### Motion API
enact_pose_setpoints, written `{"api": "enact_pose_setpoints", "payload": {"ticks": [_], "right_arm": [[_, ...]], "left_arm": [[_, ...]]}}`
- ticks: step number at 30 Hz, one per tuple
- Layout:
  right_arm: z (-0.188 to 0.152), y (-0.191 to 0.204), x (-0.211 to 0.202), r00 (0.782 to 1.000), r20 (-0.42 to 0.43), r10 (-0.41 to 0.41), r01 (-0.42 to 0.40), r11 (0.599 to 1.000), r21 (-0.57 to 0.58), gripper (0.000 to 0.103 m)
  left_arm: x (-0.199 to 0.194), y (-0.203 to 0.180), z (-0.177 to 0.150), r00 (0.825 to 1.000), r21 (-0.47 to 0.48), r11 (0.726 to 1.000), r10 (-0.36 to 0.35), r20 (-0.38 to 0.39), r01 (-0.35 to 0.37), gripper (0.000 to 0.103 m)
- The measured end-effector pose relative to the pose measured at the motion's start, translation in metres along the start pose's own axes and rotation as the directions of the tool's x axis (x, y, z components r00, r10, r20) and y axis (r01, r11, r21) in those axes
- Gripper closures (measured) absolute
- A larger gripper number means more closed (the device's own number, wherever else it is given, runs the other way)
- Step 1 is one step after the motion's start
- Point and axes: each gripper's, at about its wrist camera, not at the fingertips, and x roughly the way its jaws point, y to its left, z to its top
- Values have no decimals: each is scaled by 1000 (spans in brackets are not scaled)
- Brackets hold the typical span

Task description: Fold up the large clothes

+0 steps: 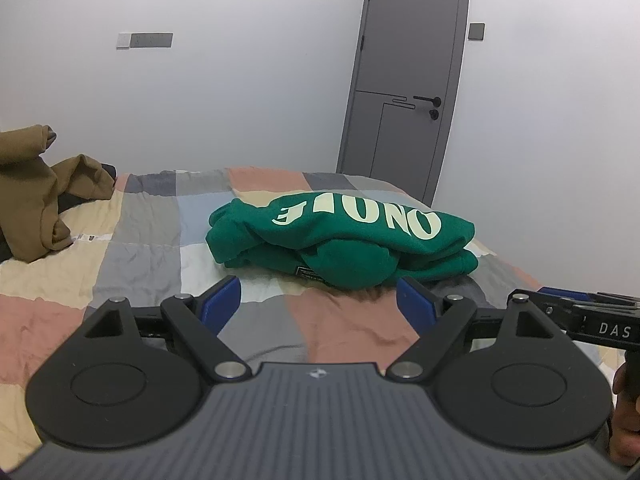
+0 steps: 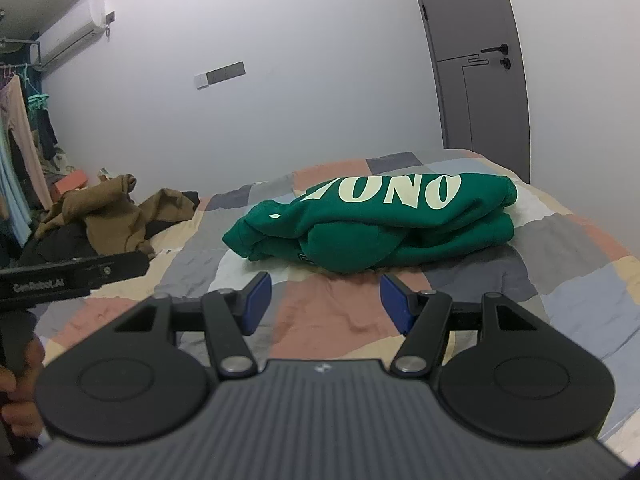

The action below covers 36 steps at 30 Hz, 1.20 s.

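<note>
A green sweatshirt with pale lettering lies folded in a thick bundle on the patchwork bed cover; it also shows in the right wrist view. My left gripper is open and empty, hovering just short of the bundle's near edge. My right gripper is open and empty too, just short of the same edge. The right gripper's body shows at the right edge of the left wrist view. The left gripper's body shows at the left of the right wrist view.
A crumpled brown garment lies at the far left of the bed, over dark clothes. A grey door stands behind the bed. Hanging clothes fill the far left. The white wall runs along the bed's far side.
</note>
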Motion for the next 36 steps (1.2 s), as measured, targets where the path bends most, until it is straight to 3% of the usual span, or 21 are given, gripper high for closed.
{"api": "enact_pose_setpoints", "payload": {"ticks": [9, 12, 18, 22, 26, 28, 36], "right_arm": [[3, 2, -3, 1000, 2, -10, 10, 1000, -18, 40], [5, 3, -5, 1000, 12, -12, 13, 1000, -29, 40], [8, 2, -8, 999, 26, -33, 34, 999, -34, 31], [10, 0, -9, 998, 35, -44, 45, 998, -35, 15], [11, 1, -8, 997, 36, -68, 69, 996, -51, 11], [11, 2, -7, 997, 30, -71, 72, 996, -51, 0], [12, 5, -9, 997, 38, -74, 75, 996, -47, 0]], "left_arm": [[1, -2, 0, 1000, 9, 1000, 9, -4, -9, 15], [2, -2, 0, 1000, 7, 1000, 18, -13, -18, 9], [2, -1, 1, 999, 8, 999, 33, -20, -33, 2], [1, -2, 1, 999, 7, 999, 44, -18, -44, 0], [-2, -6, 2, 998, 19, 998, 60, -8, -60, 0], [-2, -6, 2, 998, 21, 998, 62, -8, -62, 0], [-4, -9, 3, 997, 14, 997, 74, -8, -74, 0]]}}
